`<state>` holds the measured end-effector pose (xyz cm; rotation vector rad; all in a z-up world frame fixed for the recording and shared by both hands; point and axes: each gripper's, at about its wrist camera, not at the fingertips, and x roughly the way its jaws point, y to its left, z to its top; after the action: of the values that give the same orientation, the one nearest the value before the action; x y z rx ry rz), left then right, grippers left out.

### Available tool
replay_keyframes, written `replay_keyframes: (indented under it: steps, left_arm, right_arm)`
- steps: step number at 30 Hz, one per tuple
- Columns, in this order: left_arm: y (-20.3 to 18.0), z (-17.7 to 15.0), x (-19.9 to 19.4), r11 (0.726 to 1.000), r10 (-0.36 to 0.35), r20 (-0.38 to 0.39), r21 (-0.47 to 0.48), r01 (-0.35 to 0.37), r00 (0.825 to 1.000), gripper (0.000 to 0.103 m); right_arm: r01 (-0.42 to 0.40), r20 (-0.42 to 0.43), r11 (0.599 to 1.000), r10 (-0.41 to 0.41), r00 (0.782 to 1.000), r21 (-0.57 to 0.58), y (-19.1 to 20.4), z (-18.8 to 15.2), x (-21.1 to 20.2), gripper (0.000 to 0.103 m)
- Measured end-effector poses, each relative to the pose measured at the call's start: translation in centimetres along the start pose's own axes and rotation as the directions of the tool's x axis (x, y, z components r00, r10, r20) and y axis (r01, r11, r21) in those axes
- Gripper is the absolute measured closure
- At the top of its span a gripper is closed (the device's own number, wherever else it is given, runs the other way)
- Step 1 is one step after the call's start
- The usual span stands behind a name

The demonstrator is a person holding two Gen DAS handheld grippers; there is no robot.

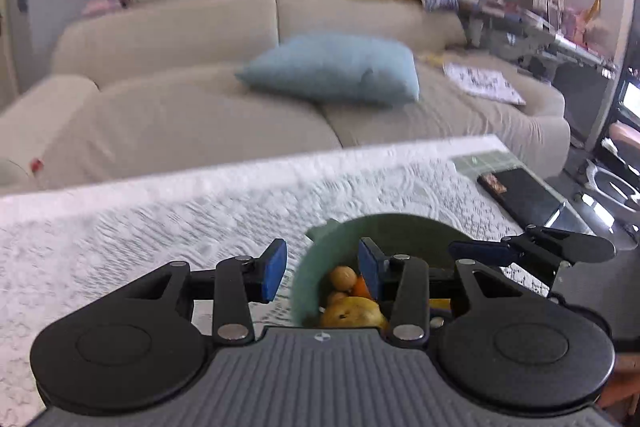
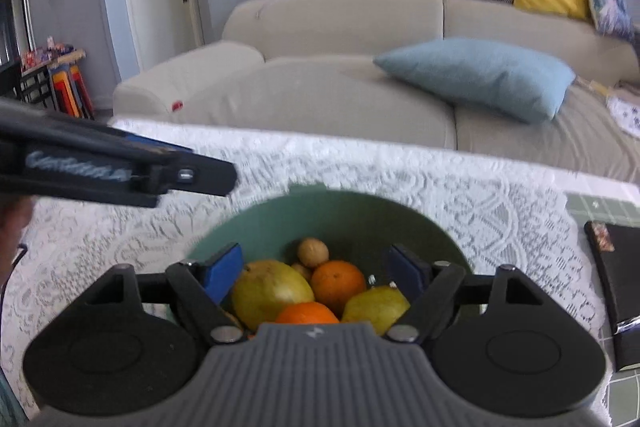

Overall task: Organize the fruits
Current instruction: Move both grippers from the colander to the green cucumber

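A green bowl (image 2: 344, 219) stands on the white lace tablecloth (image 2: 360, 167) and holds fruit: two yellow-green pears (image 2: 270, 291), two oranges (image 2: 336, 281) and a small brown fruit (image 2: 313, 251). My right gripper (image 2: 318, 273) is open and empty, its fingers just above the bowl and over the fruit. My left gripper (image 1: 322, 273) is open and empty, straddling the bowl's left rim (image 1: 304, 279); it shows from the side in the right wrist view (image 2: 192, 177). The right gripper's fingertips (image 1: 480, 253) show in the left wrist view over the bowl.
A black book (image 2: 618, 279) lies on green tiles (image 2: 600, 205) at the table's right end. A beige sofa (image 2: 340, 99) with a light blue cushion (image 2: 480, 75) stands behind the table. A cluttered shelf (image 1: 532, 11) is at the far right.
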<state>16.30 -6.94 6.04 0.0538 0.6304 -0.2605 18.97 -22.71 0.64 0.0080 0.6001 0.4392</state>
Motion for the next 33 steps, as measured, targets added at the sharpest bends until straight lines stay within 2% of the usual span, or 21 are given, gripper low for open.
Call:
replay_keyframes:
  steps: [3, 6, 13, 20, 25, 29, 33]
  left_arm:
    - [0.5, -1.1, -2.9, 1.000, 0.030, 0.059, -0.010, -0.030, 0.998, 0.054]
    - [1.5, -2.7, -5.0, 0.997, 0.069, 0.081, -0.025, -0.067, 0.994, 0.051]
    - [4.3, -7.3, -7.2, 0.987, 0.133, 0.054, -0.093, -0.128, 0.990, 0.050]
    - [7.4, -11.2, -9.4, 0.970, 0.183, 0.046, -0.170, -0.173, 0.982, 0.044]
    - [8.9, -13.5, -9.1, 0.964, 0.151, 0.017, -0.223, -0.144, 0.988, 0.044]
    - [9.1, -15.3, -8.6, 0.969, 0.087, 0.035, -0.236, -0.076, 0.996, 0.044]
    - [9.5, -16.0, -7.6, 0.961, 0.061, 0.012, -0.269, -0.056, 0.998, 0.044]
  right_arm:
    - [-0.028, 0.051, 0.999, 0.027, 0.998, 0.018, 1.1, 0.1, -1.6, 0.020]
    - [-0.036, 0.086, 0.999, 0.036, 0.996, 0.004, 2.4, -0.2, -3.1, 0.016]
    - [-0.081, 0.099, 0.996, 0.077, 0.992, 0.034, 6.2, -2.0, -4.9, 0.012]
    - [-0.074, 0.132, 0.997, 0.069, 0.989, 0.036, 10.8, -5.2, -7.0, 0.010]
    - [-0.029, 0.106, 0.997, 0.021, 0.994, 0.077, 12.5, -8.0, -7.2, 0.010]
    - [-0.004, 0.048, 0.996, 0.000, 0.999, 0.084, 13.2, -9.7, -6.3, 0.010]
    - [-0.017, 0.006, 0.990, 0.016, 1.000, 0.140, 13.2, -11.2, -5.5, 0.010]
